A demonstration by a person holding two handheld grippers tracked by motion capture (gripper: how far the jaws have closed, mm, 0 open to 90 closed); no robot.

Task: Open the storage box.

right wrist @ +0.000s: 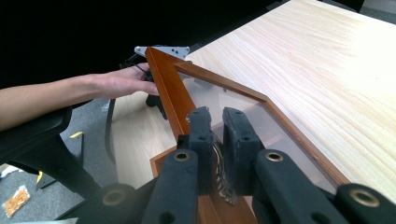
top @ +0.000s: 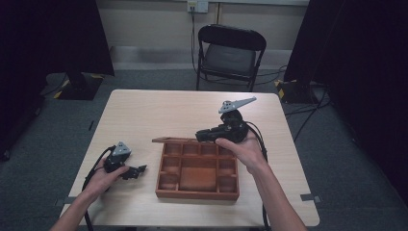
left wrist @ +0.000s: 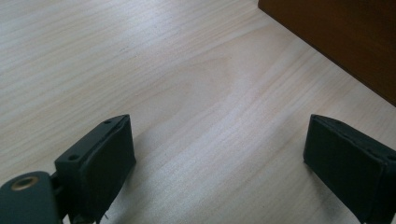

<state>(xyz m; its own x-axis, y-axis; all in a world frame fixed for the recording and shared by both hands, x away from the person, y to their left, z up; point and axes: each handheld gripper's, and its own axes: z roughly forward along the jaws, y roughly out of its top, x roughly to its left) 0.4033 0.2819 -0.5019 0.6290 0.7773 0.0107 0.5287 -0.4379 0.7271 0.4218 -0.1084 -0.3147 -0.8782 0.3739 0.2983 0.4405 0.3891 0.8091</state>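
Tabletop (top: 159, 108) of pale wood grain is seen beneath both grippers, with a black folding chair (top: 230, 54) standing well beyond its far edge. Between the two grippers, a brown wooden box (top: 197, 169) divided into compartments is rested on the table, its glazed lid (right wrist: 210, 93) raised and framed in the same reddish wood. The lid's frame is seen rising just ahead of the right gripper (right wrist: 216, 122), whose two black jaws are drawn close together over the lid's near edge; the lid's edge appears to be pinched between the pads, though the contact itself is hidden by the jaws. In the high view the right gripper (top: 204, 136) is held above the far edge of the box by the right hand (top: 245, 151), with its grey three-cornered plate tilted upward. The left gripper (top: 137, 171) is held low over the table by the left hand (top: 103, 175), just beside the left wall of the box and apart from it. Its jaws are spread wide, and bare wood grain is seen between the pads (left wrist: 109, 158), with nothing gripped. A corner of the box (left wrist: 345, 37) is seen ahead of the left gripper, toward its right pad.
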